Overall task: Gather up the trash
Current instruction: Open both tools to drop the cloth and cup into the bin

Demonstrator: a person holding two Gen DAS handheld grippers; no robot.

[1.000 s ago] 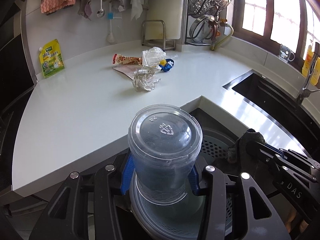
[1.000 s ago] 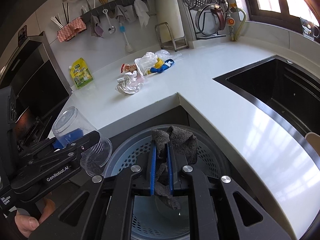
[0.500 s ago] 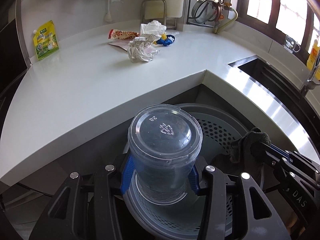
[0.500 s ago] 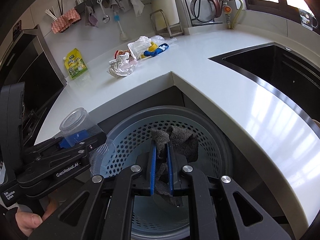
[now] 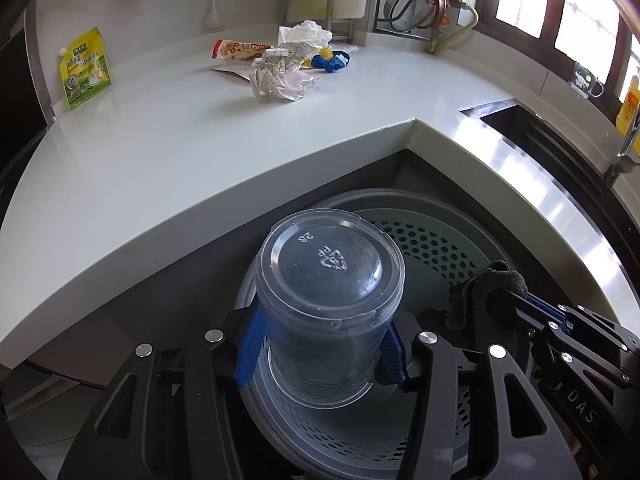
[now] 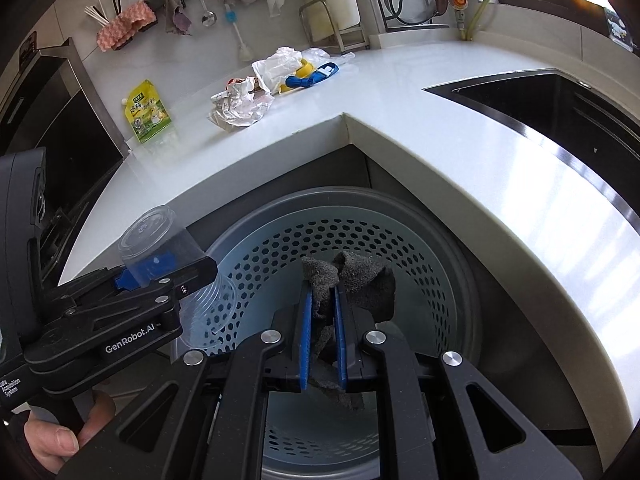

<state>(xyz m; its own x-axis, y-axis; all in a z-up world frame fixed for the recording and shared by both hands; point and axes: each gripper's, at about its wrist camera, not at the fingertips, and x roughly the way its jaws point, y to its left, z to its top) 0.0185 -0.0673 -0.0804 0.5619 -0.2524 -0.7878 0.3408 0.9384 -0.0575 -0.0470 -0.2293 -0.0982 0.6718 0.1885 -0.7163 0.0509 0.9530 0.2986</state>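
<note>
One plastic cup (image 5: 330, 304) and one dark rag (image 6: 352, 284) held over one bin (image 6: 400, 208)

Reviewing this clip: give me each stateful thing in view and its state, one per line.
left gripper: shut on the clear plastic cup, held sideways over the bin
right gripper: shut on the dark cloth
perforated bin: open, no lid
crumpled paper: lying on the counter
</note>
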